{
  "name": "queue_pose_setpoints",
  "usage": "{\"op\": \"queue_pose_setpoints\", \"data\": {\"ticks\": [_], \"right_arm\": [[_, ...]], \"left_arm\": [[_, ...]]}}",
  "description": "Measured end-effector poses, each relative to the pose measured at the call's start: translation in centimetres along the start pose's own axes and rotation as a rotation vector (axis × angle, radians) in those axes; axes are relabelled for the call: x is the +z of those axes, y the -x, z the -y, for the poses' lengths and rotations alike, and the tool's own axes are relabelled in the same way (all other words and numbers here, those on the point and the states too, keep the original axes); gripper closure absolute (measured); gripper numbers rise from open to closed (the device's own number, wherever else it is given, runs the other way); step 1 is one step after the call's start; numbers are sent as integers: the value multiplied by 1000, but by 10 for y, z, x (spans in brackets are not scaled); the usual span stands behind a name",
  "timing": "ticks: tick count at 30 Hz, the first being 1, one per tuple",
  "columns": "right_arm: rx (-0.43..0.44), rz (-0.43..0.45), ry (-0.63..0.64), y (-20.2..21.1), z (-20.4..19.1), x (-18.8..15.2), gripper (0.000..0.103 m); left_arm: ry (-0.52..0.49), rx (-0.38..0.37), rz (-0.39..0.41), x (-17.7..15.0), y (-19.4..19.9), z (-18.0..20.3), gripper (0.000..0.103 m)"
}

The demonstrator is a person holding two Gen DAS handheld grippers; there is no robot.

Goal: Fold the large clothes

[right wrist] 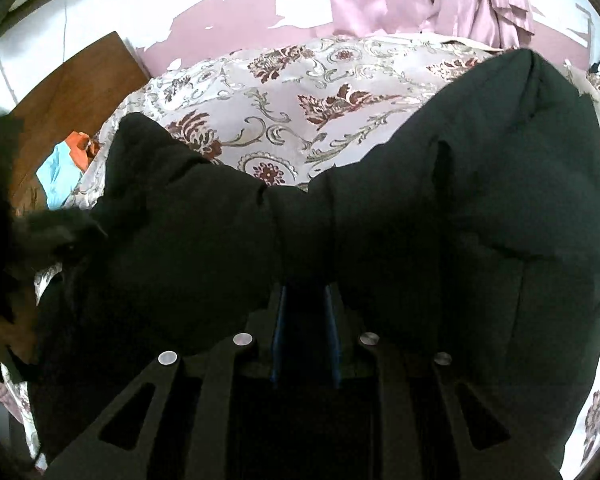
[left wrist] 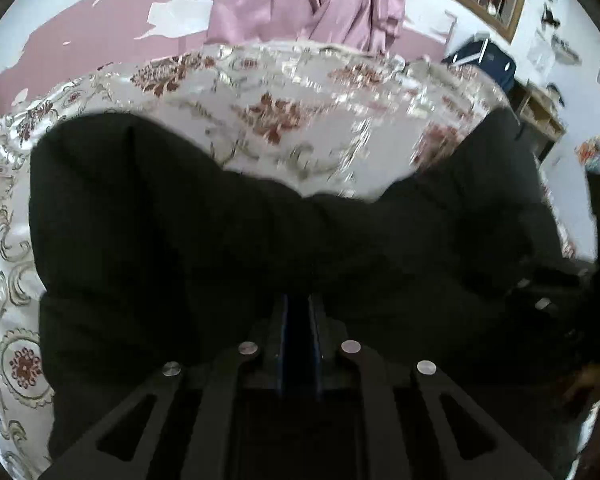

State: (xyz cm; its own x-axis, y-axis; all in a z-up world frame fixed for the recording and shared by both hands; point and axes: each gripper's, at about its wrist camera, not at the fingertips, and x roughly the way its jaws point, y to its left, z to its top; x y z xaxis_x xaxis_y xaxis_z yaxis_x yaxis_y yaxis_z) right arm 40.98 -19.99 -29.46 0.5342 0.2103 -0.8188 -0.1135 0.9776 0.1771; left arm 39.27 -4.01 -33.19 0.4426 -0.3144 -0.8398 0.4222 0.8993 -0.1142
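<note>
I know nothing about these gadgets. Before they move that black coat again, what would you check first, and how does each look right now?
1. Left gripper shut on the coat: ok.
2. Right gripper shut on the coat: ok.
3. Coat bunches at both grips, not flat: not ok.
4. Bedspread beyond the coat bare for laying it down: ok.
5. Bedspread itself caught in a grip: cannot tell.
6. Sleeves tucked in: cannot tell.

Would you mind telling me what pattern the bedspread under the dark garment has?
The bedspread is pale with maroon floral scrollwork, clearest in the right wrist view.
</note>
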Motion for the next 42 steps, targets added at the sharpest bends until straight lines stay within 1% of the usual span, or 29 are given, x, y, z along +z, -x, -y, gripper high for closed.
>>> {"op": "queue_pose_setpoints", "data": {"ticks": [4, 7, 10, 15, 19, 23, 24, 26, 27, 28, 29, 30, 32, 35, 36, 37, 38, 39, 40, 41, 42], "right_arm": [[0, -46, 4, -16, -4, -6, 87], [1, -58, -12, -30, -3, -15, 87], [-15, -68, 9, -39, -6, -19, 87], [-29, -91, 33, -46, -10, -20, 88], [-57, -100, 65, -47, -19, -16, 88], [-64, -88, 99, -29, -23, -12, 88], [-64, -82, 95, -21, -21, -12, 86], [-106, -52, 99, 0, -23, -14, 81], [-130, -40, 104, 11, -25, -15, 71], [-139, -23, 99, 21, -26, -15, 57], [-140, 5, 90, 33, -28, -15, 52], [-133, 35, 79, 43, -30, -12, 49], [-111, 73, 70, 55, -32, 0, 49], [-103, 128, 93, 51, -30, 34, 49], [-99, 138, 102, 44, -25, 49, 49], [-95, 141, 105, 34, -20, 64, 49], [-98, 133, 110, 25, -16, 72, 49], [-124, 120, 115, 17, -10, 76, 49], [-170, 87, 117, 3, 5, 77, 49], [-215, 41, 109, -10, 15, 75, 50], [-226, -20, 73, -23, 31, 68, 53]], "left_arm": [[46, -4, -23, -12, -16, -5, 92], [14, 23, -27, -19, -28, -2, 92], [-5, 38, -35, -22, -35, -1, 92], [-29, 68, -55, -20, -41, 5, 93], [-50, 102, -51, -18, -30, 12, 93], [-23, 124, -43, -17, -1, 3, 93], [-16, 145, -37, -17, 7, -1, 93], [8, 169, -12, -16, 26, -6, 93], [13, 176, 1, -15, 34, -7, 93], [14, 174, 18, -13, 42, -8, 93], [5, 163, 37, -8, 49, -6, 93], [-20, 156, 64, 1, 55, -2, 93], [-58, 151, 105, 26, 55, 4, 93], [-71, 132, 147, 64, 47, 2, 92], [-70, 136, 136, 76, 35, -4, 90], [-63, 146, 108, 83, 21, -9, 86], [-46, 169, 48, 86, 2, -20, 85], [-28, 199, -19, 84, -17, -32, 85], [-7, 216, -74, 79, -33, -45, 85], [23, 171, -94, 73, -44, -59, 86], [36, 156, -93, 73, -47, -63, 87]]}}
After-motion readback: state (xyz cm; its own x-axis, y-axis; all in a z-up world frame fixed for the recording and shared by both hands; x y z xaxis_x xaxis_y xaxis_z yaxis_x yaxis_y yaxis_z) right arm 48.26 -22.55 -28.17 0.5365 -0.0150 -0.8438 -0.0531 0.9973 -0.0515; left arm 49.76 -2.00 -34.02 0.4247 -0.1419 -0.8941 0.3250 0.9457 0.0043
